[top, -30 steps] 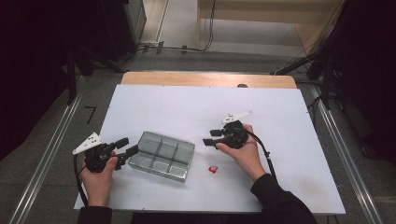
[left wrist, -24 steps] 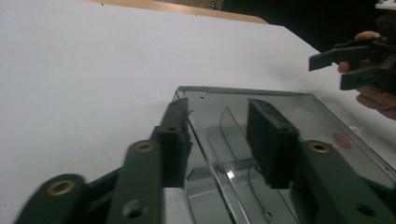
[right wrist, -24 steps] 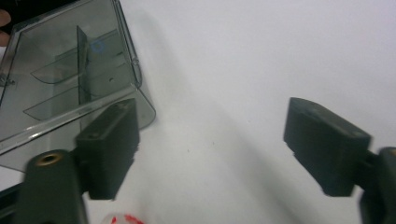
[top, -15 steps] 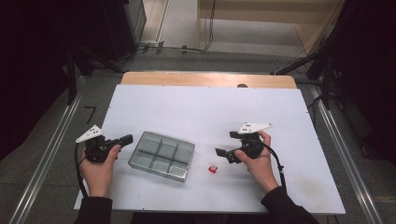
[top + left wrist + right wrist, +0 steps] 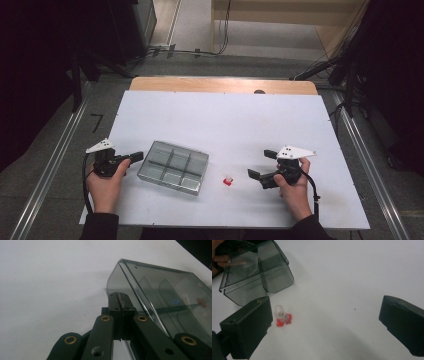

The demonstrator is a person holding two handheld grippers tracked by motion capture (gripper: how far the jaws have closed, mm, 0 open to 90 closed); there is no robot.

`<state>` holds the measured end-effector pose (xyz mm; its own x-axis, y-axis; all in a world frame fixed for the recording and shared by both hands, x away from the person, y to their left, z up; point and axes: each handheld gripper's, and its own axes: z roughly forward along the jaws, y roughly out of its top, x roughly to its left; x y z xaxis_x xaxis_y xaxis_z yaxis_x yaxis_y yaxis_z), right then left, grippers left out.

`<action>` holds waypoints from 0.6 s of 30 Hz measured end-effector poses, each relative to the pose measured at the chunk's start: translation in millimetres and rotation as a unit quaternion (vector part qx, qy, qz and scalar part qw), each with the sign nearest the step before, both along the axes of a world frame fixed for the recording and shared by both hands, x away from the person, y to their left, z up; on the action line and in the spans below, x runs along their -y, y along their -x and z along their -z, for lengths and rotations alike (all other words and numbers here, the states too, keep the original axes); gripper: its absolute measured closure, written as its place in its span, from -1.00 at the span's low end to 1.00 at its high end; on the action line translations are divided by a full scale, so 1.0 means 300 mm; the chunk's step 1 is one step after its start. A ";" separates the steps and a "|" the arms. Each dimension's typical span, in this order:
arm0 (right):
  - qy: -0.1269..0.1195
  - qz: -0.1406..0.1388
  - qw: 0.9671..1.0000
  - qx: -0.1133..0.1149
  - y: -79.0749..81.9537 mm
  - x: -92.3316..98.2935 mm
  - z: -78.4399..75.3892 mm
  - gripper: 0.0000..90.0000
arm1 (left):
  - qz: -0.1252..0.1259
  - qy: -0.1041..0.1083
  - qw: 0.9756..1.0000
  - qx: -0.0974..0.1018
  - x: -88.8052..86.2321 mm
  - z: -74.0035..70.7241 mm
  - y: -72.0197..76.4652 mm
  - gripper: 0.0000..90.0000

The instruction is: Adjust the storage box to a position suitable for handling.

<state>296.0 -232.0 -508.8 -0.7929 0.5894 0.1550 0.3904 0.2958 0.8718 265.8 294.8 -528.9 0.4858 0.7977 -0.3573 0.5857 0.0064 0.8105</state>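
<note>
Since the earlier frames the right gripper (image 5: pixel 261 164) has travelled from behind the tray's right end, out toward the person's right and nearer the front edge of the worktop (image 5: pixel 240 117), and its jaws have been opening; they now stand spread wide with nothing between them. Its own view shows the small red-and-clear piece (image 5: pixel 282 317) lying on the white surface just beside the left jaw, apart from it. From above, that piece (image 5: pixel 228 180) sits between the tray (image 5: pixel 173 166) and the right gripper, near the tray's front right corner.

Over at the left gripper (image 5: pixel 135 156), the jaws have snapped together, and they now sit clenched on nothing, tips just beside the tray's left end; whether they touch the wall (image 5: pixel 113 285) is hard to tell. The tray itself has not shifted.

Through the smoked plastic a blue dot and a reddish smudge show faintly, too blurred to identify. What the red piece actually is stays unclear at this size. Both forearms are cut off at the bottom edge.
</note>
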 end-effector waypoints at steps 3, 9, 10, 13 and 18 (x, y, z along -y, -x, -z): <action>0.002 0.006 1.000 0.000 0.007 0.019 0.003 -1.00 | 0.010 0.000 1.000 -0.005 0.012 0.002 0.006 1.00; -0.004 0.006 1.000 0.002 0.023 0.017 0.001 -1.00 | 0.015 0.011 1.000 -0.011 0.013 0.006 0.022 1.00; -0.003 0.005 1.000 0.003 0.026 0.014 0.000 -1.00 | 0.016 0.015 1.000 -0.012 0.010 0.006 0.024 1.00; 0.000 -0.002 1.000 0.006 0.034 0.000 -0.004 -1.00 | 0.011 0.019 1.000 -0.011 0.011 0.001 0.032 1.00; 0.000 -0.010 1.000 0.008 0.045 -0.022 -0.010 -1.00 | 0.013 0.020 1.000 -0.015 0.012 0.001 0.042 1.00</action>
